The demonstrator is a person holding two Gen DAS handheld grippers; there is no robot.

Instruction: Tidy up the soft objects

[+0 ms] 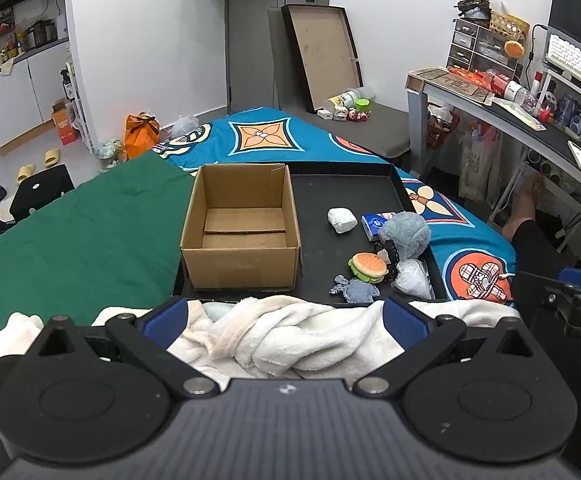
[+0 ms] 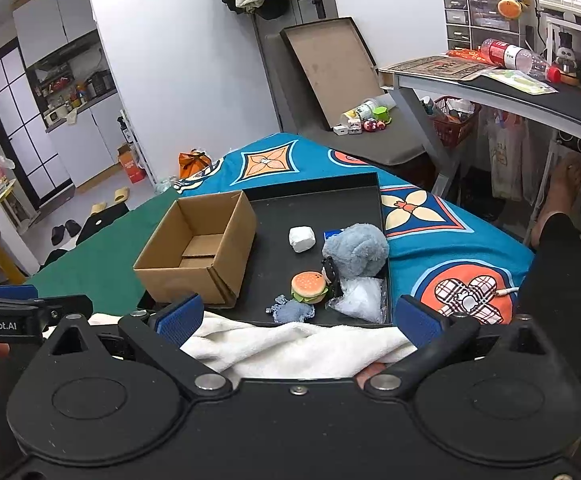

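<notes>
An empty cardboard box (image 1: 242, 232) (image 2: 198, 256) stands on the left of a black tray (image 1: 330, 200) (image 2: 274, 248). On the tray's right lie a white lump (image 1: 341, 220) (image 2: 301, 239), a grey plush (image 1: 406, 236) (image 2: 356, 250), a burger toy (image 1: 368, 267) (image 2: 309, 287), a denim scrap (image 1: 356, 290) (image 2: 292, 312), a clear bag (image 1: 412, 276) (image 2: 360, 298) and a blue tissue pack (image 1: 376, 224). My left gripper (image 1: 286, 320) and right gripper (image 2: 298, 320) are both open, near the tray's front edge, over a white fluffy blanket (image 1: 290, 336) (image 2: 302, 348).
The tray sits on a bed with a green cloth (image 1: 78, 232) and a blue patterned cover (image 1: 262, 136). A desk (image 1: 510, 120) and a person's leg (image 1: 526, 216) are at the right. A chair with small toys (image 1: 350, 112) stands behind the bed.
</notes>
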